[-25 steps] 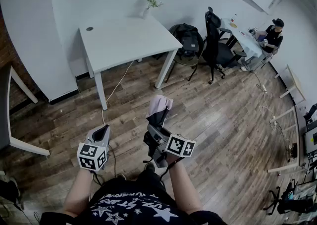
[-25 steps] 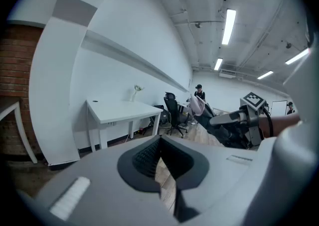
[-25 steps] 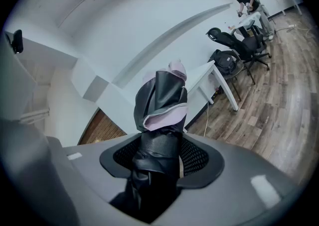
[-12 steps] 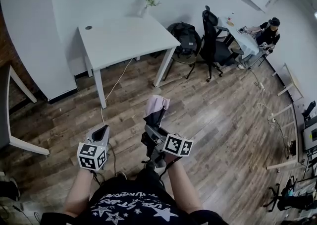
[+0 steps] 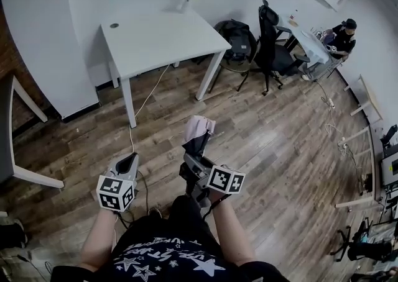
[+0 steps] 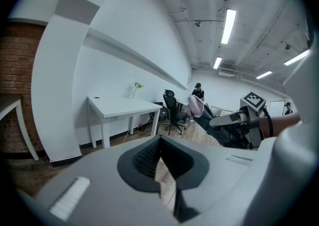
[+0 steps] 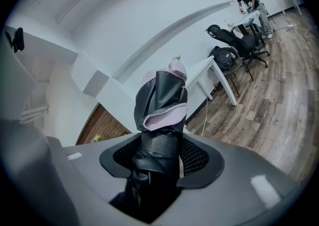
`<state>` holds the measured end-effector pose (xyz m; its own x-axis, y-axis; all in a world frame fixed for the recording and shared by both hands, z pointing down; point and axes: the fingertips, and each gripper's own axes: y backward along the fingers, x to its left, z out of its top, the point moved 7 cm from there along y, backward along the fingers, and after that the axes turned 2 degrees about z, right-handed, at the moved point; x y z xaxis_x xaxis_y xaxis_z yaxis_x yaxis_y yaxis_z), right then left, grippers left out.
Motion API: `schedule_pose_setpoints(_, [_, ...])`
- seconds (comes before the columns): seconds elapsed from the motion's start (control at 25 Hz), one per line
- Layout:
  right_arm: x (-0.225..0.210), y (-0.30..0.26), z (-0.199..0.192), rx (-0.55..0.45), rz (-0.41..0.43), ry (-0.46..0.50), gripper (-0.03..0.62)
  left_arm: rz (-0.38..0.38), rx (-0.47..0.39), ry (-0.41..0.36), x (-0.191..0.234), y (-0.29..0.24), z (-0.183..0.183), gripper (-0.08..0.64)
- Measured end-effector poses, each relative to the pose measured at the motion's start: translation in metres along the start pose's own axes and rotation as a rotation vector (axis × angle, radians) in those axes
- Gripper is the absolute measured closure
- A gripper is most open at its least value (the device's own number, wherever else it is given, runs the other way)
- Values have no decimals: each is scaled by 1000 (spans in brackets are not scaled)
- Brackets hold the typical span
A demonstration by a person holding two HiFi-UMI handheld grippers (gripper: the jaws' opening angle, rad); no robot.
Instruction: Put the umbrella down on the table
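Note:
My right gripper [image 5: 194, 161] is shut on a folded black and pink umbrella [image 5: 198, 133] and holds it over the wooden floor, its tip pointing toward the white table [image 5: 161, 38]. In the right gripper view the umbrella [image 7: 162, 100] rises from between the pads of the right gripper [image 7: 160, 146], and the table [image 7: 202, 68] shows behind it. My left gripper [image 5: 126, 166] hangs beside it at the left, shut with nothing in it. In the left gripper view the left gripper [image 6: 160, 143] points at the table [image 6: 119, 104], with the umbrella [image 6: 197, 106] at the right.
A small vase with a plant [image 5: 186, 2] stands at the table's far edge. A backpack [image 5: 239, 37] and a black office chair [image 5: 270, 51] stand right of the table. A person [image 5: 343, 35] sits at another desk far right. A cable [image 5: 146, 97] runs along the floor.
Both grippers have drifted slightly forward across the floor. The right one still holds the umbrella and the left one stays shut.

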<state>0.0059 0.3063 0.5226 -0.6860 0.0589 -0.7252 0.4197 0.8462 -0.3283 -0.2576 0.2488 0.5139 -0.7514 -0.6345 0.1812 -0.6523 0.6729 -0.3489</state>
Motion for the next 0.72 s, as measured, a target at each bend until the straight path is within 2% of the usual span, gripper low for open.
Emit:
schedule_pose_setpoints(0.24, [-8, 0, 3, -9, 6, -18, 347, 5, 2, 1, 4, -3, -2, 557])
schedule_pose_setpoints(0.48, [-25, -28, 20, -17, 25, -49, 347, 18, 1, -7, 19, -31, 8, 557])
schedule_pose_setpoints(0.72, [-49, -63, 57, 11, 38, -58, 347, 48, 23, -4, 33, -73, 25, 557])
